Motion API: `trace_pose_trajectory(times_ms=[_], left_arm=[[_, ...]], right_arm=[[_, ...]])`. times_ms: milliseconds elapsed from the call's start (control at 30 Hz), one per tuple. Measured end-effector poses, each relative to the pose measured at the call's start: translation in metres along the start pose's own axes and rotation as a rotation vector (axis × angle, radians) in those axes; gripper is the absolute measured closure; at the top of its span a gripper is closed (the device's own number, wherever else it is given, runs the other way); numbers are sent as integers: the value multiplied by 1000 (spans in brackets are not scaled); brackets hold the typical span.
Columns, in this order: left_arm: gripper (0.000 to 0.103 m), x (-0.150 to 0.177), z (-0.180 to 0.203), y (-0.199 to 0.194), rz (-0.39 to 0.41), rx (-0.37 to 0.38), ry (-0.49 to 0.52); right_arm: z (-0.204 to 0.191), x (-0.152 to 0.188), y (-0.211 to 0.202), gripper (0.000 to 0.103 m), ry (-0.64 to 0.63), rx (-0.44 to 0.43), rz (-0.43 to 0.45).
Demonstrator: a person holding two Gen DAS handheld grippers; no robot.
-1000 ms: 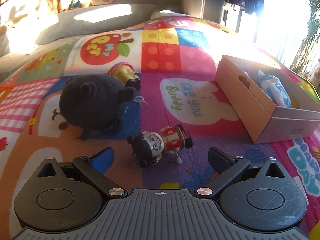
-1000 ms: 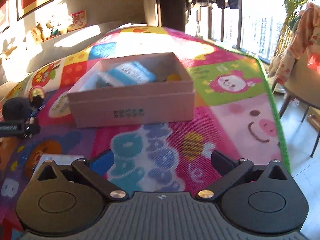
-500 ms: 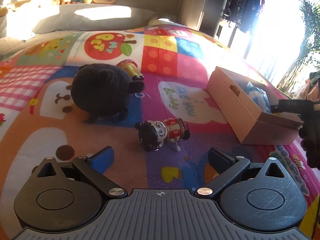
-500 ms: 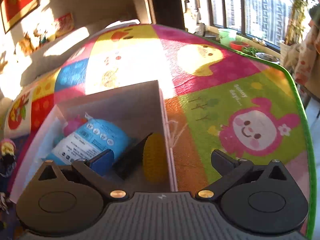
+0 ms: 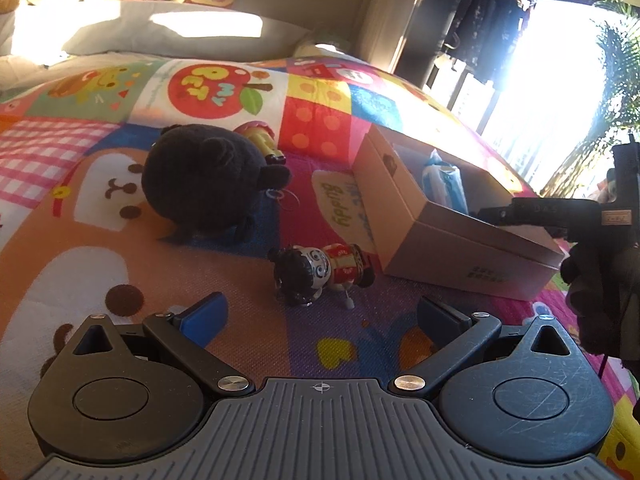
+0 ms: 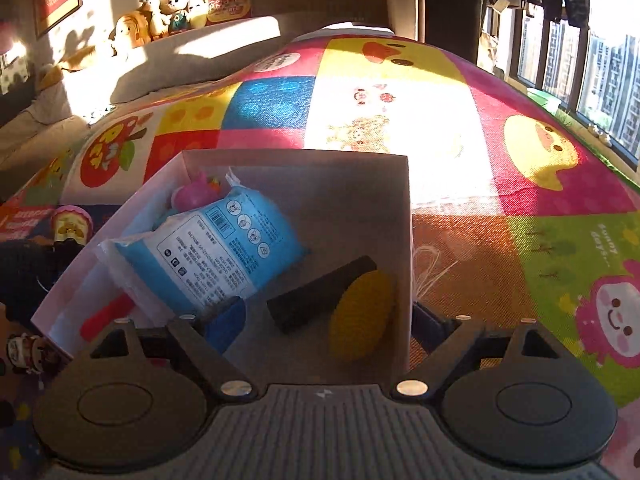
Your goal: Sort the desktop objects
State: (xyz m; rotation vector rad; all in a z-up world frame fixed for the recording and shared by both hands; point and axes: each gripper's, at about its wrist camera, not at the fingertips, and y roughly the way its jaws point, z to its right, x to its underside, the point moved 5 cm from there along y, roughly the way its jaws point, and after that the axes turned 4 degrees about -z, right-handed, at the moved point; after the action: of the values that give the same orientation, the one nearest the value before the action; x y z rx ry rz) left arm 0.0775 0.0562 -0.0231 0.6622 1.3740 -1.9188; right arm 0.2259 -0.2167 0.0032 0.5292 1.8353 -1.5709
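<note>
A small wind-up doll with a black head and red body lies on the play mat, just ahead of my open left gripper. Behind it sit a black plush and a pink-and-yellow figurine. The open cardboard box holds a blue packet, a yellow brush with a black handle and a pink toy. My right gripper straddles the box's near right wall, one finger inside and one outside. Its jaws are closing, with the pads still off the wall.
The colourful mat spreads all around the box. Pillows and stuffed toys line the far wall. A window is on the right. In the left wrist view a gloved hand carries the right gripper over the box.
My right gripper has swept in over the box, dropped one finger inside it and narrowed its jaws. The left gripper has shifted slightly; the right gripper now shows at its view's right edge.
</note>
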Motion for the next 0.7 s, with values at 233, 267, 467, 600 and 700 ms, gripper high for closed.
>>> trace_pose_trajectory(times_ms=[233, 267, 467, 600, 700], left_arm=[[0, 1, 6, -2, 0, -24, 37], [0, 2, 10, -4, 1, -25, 57], [0, 27, 63, -7, -126, 147, 174], [0, 43, 96, -5, -203, 272, 255], [0, 52, 110, -8, -244, 369, 254]], right_arm=[[5, 30, -84, 0, 30, 62, 151], [8, 42, -95, 0, 44, 66, 151], [27, 115, -120, 0, 196, 113, 76], [46, 143, -116, 0, 297, 142, 23], [54, 147, -115, 0, 346, 129, 23]])
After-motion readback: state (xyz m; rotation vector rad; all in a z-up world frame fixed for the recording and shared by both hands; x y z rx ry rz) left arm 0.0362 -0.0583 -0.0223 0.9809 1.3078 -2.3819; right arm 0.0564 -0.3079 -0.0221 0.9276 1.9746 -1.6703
